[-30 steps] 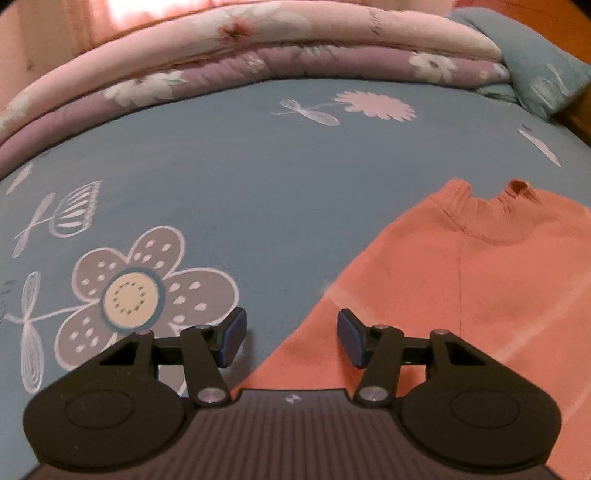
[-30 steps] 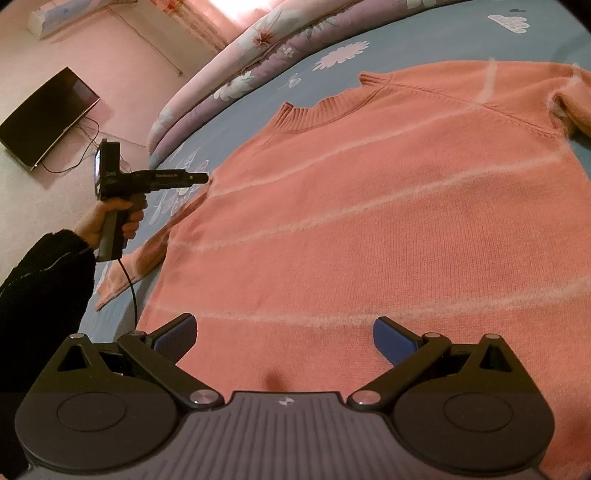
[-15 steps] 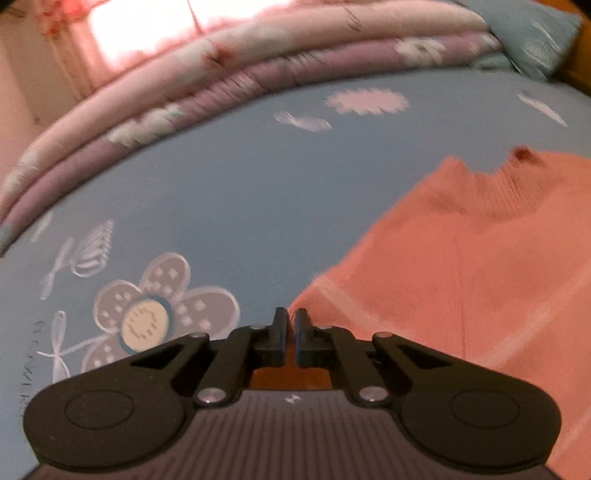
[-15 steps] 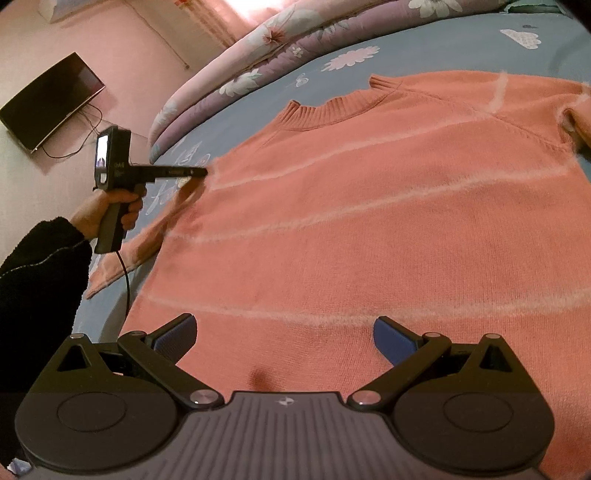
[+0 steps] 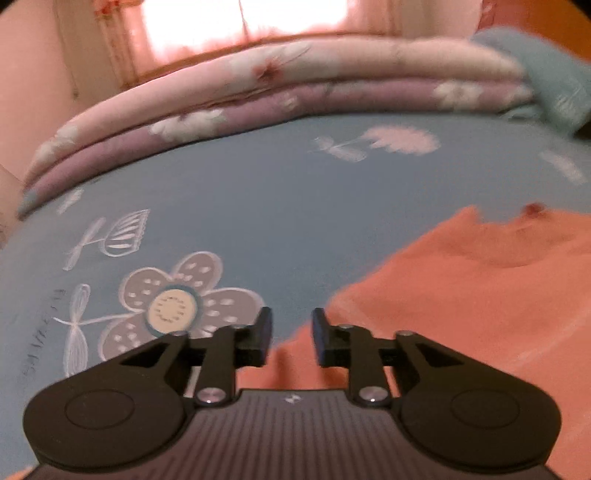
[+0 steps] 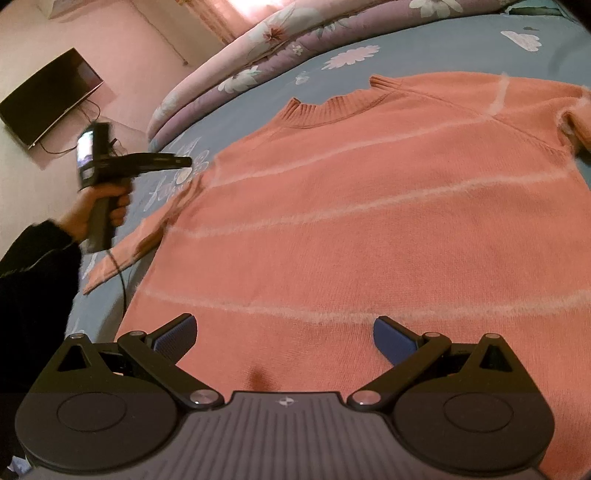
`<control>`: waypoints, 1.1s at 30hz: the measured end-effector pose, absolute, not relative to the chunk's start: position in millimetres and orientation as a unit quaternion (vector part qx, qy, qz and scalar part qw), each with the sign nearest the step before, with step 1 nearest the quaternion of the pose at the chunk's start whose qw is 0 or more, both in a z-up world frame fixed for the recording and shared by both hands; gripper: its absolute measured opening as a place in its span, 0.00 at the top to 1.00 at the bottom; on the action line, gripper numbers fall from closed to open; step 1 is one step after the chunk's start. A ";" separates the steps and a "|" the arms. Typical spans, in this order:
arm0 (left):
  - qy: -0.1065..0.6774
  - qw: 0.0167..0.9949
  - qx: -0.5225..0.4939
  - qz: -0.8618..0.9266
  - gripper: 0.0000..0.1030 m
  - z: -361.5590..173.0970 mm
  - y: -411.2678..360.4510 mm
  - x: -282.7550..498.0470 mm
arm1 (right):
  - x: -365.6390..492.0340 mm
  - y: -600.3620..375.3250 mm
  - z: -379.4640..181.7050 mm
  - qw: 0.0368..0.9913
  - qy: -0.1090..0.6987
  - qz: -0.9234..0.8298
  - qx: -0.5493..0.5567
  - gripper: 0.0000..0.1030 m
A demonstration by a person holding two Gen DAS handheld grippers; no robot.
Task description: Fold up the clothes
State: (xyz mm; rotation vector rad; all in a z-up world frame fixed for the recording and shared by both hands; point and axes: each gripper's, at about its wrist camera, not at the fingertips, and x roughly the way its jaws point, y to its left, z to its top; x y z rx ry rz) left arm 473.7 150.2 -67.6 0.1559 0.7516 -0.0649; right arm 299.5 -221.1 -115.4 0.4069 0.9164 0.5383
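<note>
Lying flat: salmon sweater [image 6: 369,229], pale stripes; left gripper [image 5: 291,334] opening, empty; right gripper [image 6: 284,336] spread.

A bed [image 5: 280,206] with a blue flower-printed sheet fills the room's middle. Folded pink and lilac quilts [image 5: 295,92] lie along its far edge, below a bright curtained window [image 5: 243,18]. Pink walls [image 6: 122,33] surround it; a dark television [image 6: 48,96] hangs there, cables trailing beneath.

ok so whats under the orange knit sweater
The orange knit sweater with pale stripes lies flat on a blue bedsheet printed with flowers, which shows around its edges. Whatever the sheet carries beneath the sweater is covered.
</note>
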 end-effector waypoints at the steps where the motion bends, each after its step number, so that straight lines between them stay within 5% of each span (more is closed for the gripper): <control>1: 0.368 0.926 0.070 -0.052 0.74 -64.9 146.8 461.3 | 299.1 -221.2 -115.4 0.842 0.434 0.254 0.194 0.00; 12: 0.417 0.894 -0.032 -0.161 0.74 -99.8 132.6 378.4 | 298.8 -224.2 -115.5 0.838 0.438 0.250 0.208 0.00; 23: 0.445 0.886 0.046 -0.117 0.72 -95.6 118.8 343.4 | 296.4 -230.8 -110.3 0.832 0.444 0.241 0.228 0.00; 27: 0.405 0.901 0.059 -0.141 0.50 -81.2 97.0 340.5 | 294.2 -230.5 -107.8 0.833 0.440 0.245 0.229 0.00; 33: 0.443 0.885 0.080 -0.122 0.48 -115.4 74.3 350.6 | 297.3 -228.7 -107.5 0.833 0.447 0.234 0.226 0.00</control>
